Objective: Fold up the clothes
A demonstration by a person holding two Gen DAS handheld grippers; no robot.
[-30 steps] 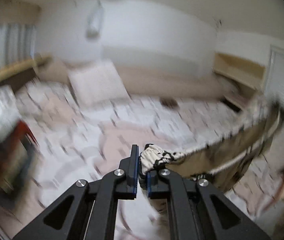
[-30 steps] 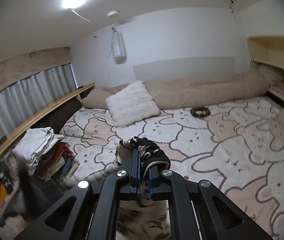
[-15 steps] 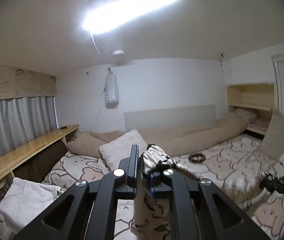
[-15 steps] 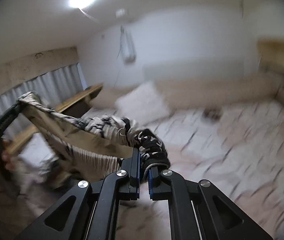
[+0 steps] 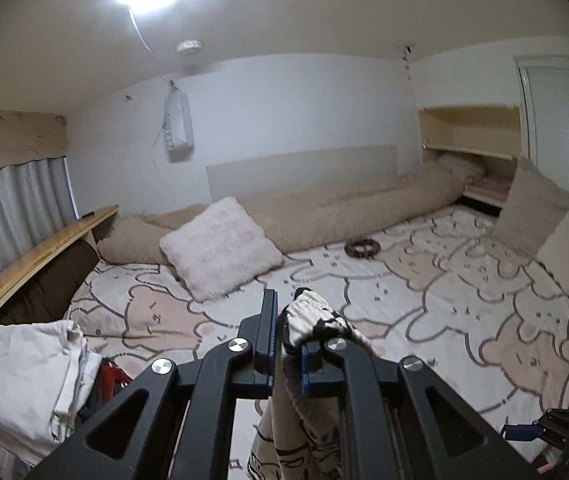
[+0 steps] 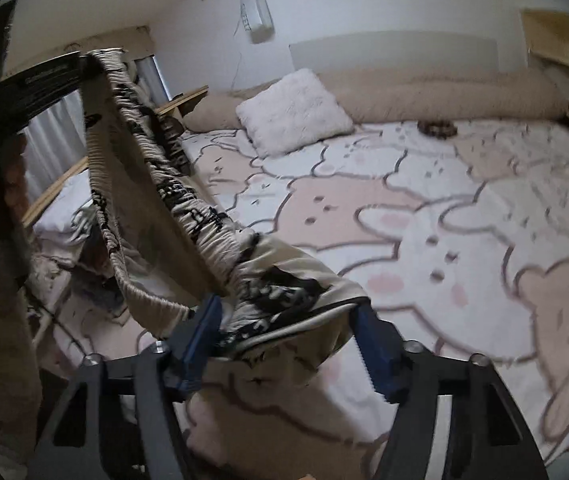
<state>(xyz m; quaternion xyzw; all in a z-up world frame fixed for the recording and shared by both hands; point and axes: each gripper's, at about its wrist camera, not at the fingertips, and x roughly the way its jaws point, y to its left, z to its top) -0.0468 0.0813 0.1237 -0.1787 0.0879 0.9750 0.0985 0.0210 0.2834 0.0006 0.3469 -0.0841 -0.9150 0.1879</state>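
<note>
Room: bedroom with a wide bed [image 5: 424, 292] under a bear-print cover, a fluffy white pillow [image 5: 220, 248] at its far side, beige bolsters along the wall.
Near left: a pile of clothes [image 5: 32, 376] beside the bed, white pieces on top, something red under them.
Garment: cream cloth with black print and a gathered elastic band [image 6: 156, 184], held up in the air above the near edge of the bed, strung between the two tools.
Left gripper [image 5: 286, 340]: fingers pinched tight on one bunched end of the band; cloth hung down below them.
Right gripper [image 6: 284, 340]: fingers stood spread wide, the other end of the garment lying loose between them, not clamped.
Step in hand: the garment was being held up and stretched out, likely a regrasp on the right side.
Next move: the right fingers would need to close on a firm bite of the band or hem, so the piece could be drawn flat and laid on the bed.
Hard to make out: what kind of garment it was; its lower part was cut off; the right view was blurred by motion.
</note>
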